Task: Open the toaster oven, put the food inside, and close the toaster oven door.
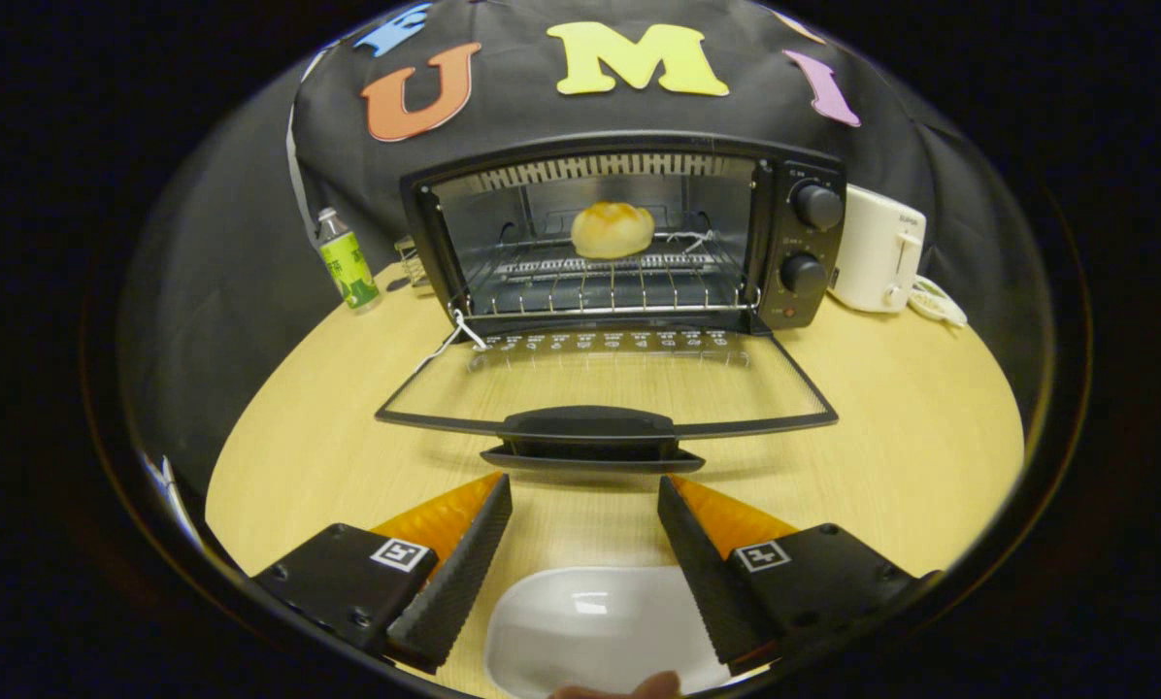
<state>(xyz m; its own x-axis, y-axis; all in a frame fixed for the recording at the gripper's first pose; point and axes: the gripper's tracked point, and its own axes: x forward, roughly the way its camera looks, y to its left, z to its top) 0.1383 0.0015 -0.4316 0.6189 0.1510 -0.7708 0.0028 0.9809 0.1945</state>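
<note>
Two fingers of my gripper [585,490] stood spread apart with nothing between them, their tips just short of the door handle [590,430]. Through the gripper view I saw the toaster oven [629,233] well ahead on the wooden table [920,427], its glass door [605,383] dropped fully open and lying almost flat toward me. The food, a round golden bun [612,229], already sat on the wire rack [605,282] deep inside the cavity, near the middle. Below my fingers lay an empty white plate [590,621], and a fingertip [639,687] showed at its near edge. A small bottle [346,260] stood to the left of the oven, and a white toaster [877,250] to its right, just beside the control knobs [817,206].

By my reckoning only the closing remained. The handle sat low, close to the tabletop, so I would have had to come under or around it to lift the door. If my fingers had closed on the thin door frame instead of the handle, they might have slipped off the smooth edge and let the door fall back. Pushing forward too hard could have slid the whole oven toward the cloth wall, since nothing braced it. A sharp swing upward might have slammed the door and jolted the bun off the rack. The plate beneath me could also have been clipped on the way in.
</note>
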